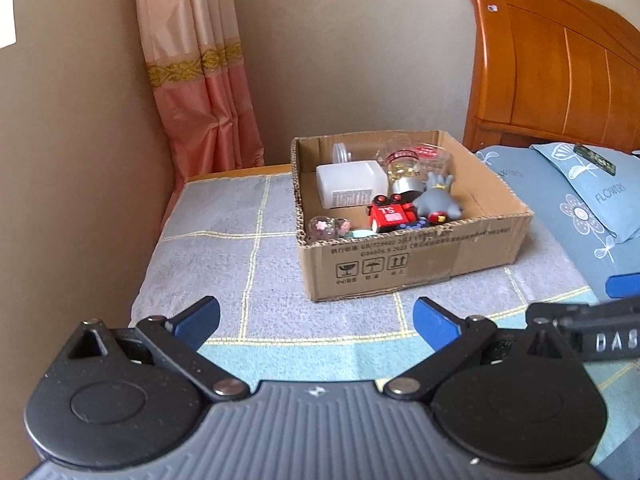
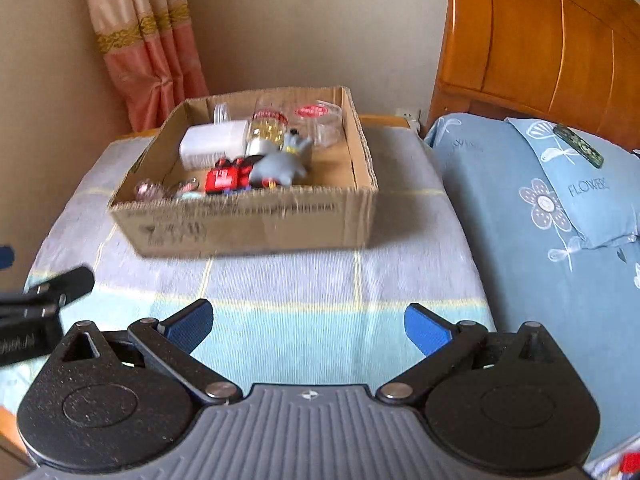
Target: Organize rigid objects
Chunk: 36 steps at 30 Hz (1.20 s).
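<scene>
Two grippers, both spread wide and holding nothing: left gripper (image 1: 316,320) and right gripper (image 2: 308,326), side by side, low over checked towel (image 1: 224,240). Ahead on towel, well apart from both: cardboard box (image 1: 420,256), top uncovered. Inside box: white plastic container (image 1: 350,188) on its side, red toy vehicle (image 1: 390,216) touching grey figurine (image 1: 438,200), clear jars (image 1: 416,160) at back, small pink trinkets (image 1: 326,228) in near-left corner. Right of towel: blue floral pillow (image 2: 580,184), wooden headboard (image 1: 560,60) behind. Pink curtain (image 1: 200,80) at far left.

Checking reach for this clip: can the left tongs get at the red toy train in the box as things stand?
Probably yes: the left tongs are open and empty, the cardboard box is open-topped, and the red toy train lies uncovered near its front wall.
</scene>
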Each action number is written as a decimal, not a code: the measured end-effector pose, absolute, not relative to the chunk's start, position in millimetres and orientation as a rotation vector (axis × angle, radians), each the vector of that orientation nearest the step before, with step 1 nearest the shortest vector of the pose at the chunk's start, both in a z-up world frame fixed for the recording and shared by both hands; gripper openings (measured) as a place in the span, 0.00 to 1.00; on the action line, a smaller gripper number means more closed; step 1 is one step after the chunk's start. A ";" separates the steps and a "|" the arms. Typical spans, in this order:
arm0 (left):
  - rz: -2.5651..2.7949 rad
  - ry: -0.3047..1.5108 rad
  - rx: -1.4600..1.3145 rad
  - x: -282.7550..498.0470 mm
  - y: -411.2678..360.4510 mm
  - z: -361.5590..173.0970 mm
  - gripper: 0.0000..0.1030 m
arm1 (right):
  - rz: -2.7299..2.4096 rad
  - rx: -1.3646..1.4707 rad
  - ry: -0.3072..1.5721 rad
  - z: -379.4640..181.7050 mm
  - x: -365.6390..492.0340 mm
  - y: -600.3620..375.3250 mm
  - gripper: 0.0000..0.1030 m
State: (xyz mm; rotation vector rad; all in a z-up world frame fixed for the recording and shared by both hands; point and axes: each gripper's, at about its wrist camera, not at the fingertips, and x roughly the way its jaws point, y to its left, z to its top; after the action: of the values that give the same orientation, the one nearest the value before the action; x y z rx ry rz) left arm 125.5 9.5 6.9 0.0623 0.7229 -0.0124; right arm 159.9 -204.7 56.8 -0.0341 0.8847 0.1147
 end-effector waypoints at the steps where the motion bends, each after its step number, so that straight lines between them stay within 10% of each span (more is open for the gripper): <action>1: -0.014 0.730 0.064 124.2 7.9 8.4 0.99 | 0.101 -0.049 0.876 58.9 152.7 -203.9 1.00; 36: 0.057 0.677 0.082 103.6 -3.2 48.0 0.99 | 0.104 -0.055 0.730 105.1 123.0 -206.2 1.00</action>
State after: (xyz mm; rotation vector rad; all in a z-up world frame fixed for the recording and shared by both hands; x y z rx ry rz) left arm 103.6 -3.2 48.0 0.0824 0.6774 0.0571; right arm 123.0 -206.2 105.1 -0.0551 0.7303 0.1044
